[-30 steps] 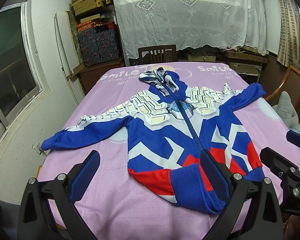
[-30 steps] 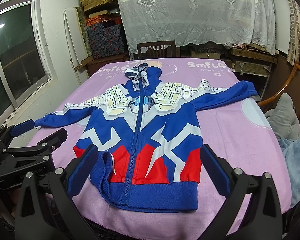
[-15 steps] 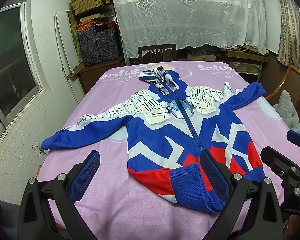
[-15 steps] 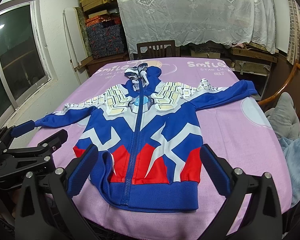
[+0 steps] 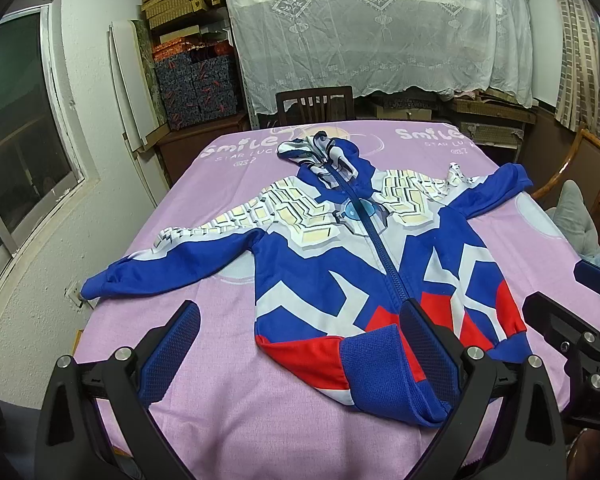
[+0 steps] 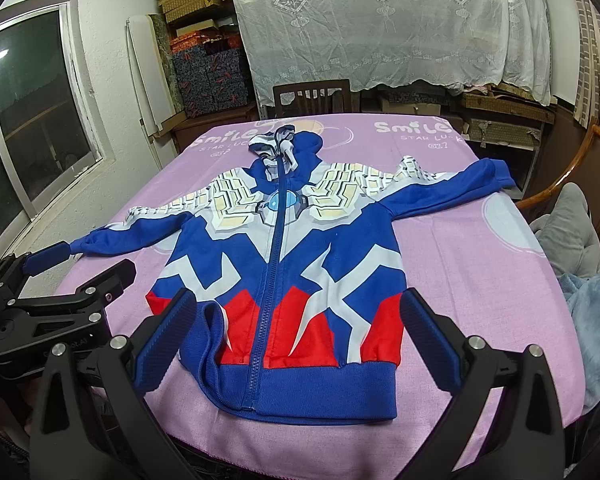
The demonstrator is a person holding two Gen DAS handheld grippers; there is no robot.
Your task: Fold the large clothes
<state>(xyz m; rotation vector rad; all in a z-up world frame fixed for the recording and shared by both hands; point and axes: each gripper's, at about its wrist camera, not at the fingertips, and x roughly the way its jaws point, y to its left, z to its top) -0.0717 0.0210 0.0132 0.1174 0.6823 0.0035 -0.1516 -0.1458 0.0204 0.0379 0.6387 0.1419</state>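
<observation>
Nothing has shifted since the earlier frames. The zip-up hooded jacket [image 6: 284, 264] lies front up and sleeves spread on the purple bedsheet [image 6: 460, 272], its hem near the closest edge, one hem corner folded over. The left gripper [image 5: 300, 352] and right gripper [image 6: 296, 336] hover spread wide, gripping nothing. Bare sheet flanks both sleeves.

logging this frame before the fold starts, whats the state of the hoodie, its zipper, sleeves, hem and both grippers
hoodie: flat, front up, unfolded
zipper: closed
sleeves: spread out to both sides
hem: bunched up at the corner near the left gripper
left gripper: open, holding nothing
right gripper: open, holding nothing
</observation>
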